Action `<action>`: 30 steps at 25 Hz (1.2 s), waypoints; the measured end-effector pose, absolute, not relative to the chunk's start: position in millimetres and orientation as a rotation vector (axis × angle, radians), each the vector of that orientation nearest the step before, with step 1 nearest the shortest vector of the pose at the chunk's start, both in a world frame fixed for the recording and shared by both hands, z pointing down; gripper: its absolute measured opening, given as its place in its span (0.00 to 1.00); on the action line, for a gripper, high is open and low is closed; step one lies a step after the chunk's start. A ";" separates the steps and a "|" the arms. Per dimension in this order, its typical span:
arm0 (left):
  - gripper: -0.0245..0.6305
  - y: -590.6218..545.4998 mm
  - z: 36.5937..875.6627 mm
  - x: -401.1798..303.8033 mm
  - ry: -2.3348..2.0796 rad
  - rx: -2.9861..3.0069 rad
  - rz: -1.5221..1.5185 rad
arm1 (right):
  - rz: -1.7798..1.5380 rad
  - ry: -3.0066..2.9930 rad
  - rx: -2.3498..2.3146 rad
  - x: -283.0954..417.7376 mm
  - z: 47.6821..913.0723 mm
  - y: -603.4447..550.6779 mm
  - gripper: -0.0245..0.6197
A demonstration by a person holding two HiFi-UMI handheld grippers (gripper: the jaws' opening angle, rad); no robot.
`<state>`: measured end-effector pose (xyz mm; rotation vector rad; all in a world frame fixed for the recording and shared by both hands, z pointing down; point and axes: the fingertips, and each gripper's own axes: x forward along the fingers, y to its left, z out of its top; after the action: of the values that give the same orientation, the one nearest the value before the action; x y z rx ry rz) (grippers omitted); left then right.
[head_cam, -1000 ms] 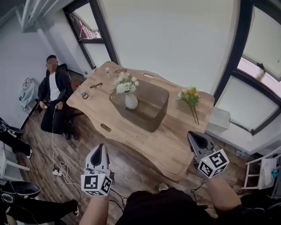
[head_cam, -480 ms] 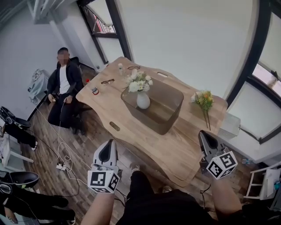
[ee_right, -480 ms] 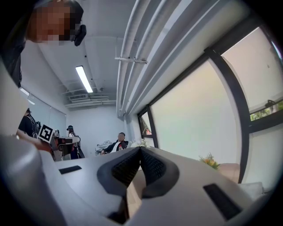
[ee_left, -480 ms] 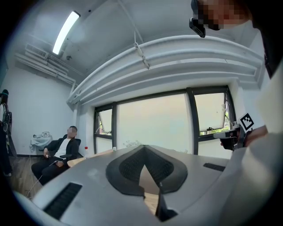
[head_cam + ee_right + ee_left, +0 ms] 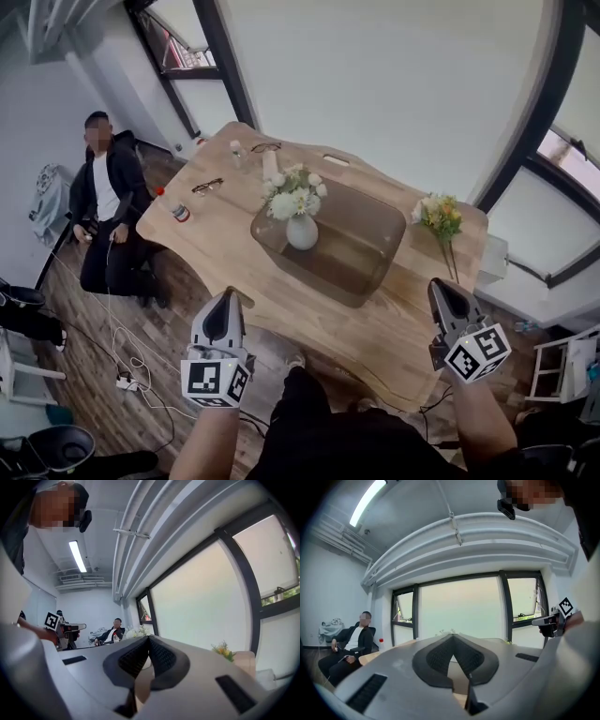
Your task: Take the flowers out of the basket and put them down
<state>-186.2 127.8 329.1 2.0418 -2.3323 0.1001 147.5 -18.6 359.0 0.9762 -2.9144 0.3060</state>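
Your left tongs (image 5: 225, 302) and right tongs (image 5: 441, 289) are both closed and empty. You hold them with forearms extended at the near side of the bench (image 5: 216, 216), tips pointing toward it, well apart from the flowers. The white flowers (image 5: 292, 195) stand in a vase (image 5: 302, 232) inside the basket (image 5: 370, 234), and a yellow bunch (image 5: 438, 214) lies on the bench just right of it.

**Flowers: one bunch in, one out**

White flowers (image 5: 293, 195) stand upright in a pale vase (image 5: 302, 232) at the left end of a brown see-through basket (image 5: 349, 286). A yellow bunch (image 5: 438, 214) (stems pointing nearward) lies on the table (image 5: 375, 328), right of the basket.
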 end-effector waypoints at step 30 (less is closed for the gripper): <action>0.04 -77.2 344.9 -295.2 -1.814 2.472 0.051 | 0.134 -2.792 1.301 -37.0 289.8 -122.8 0.07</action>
<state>-295.2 -77.2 344.9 2.4725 -1.8141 0.0509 -37.0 -122.8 289.8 1.3009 -2.7920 0.1343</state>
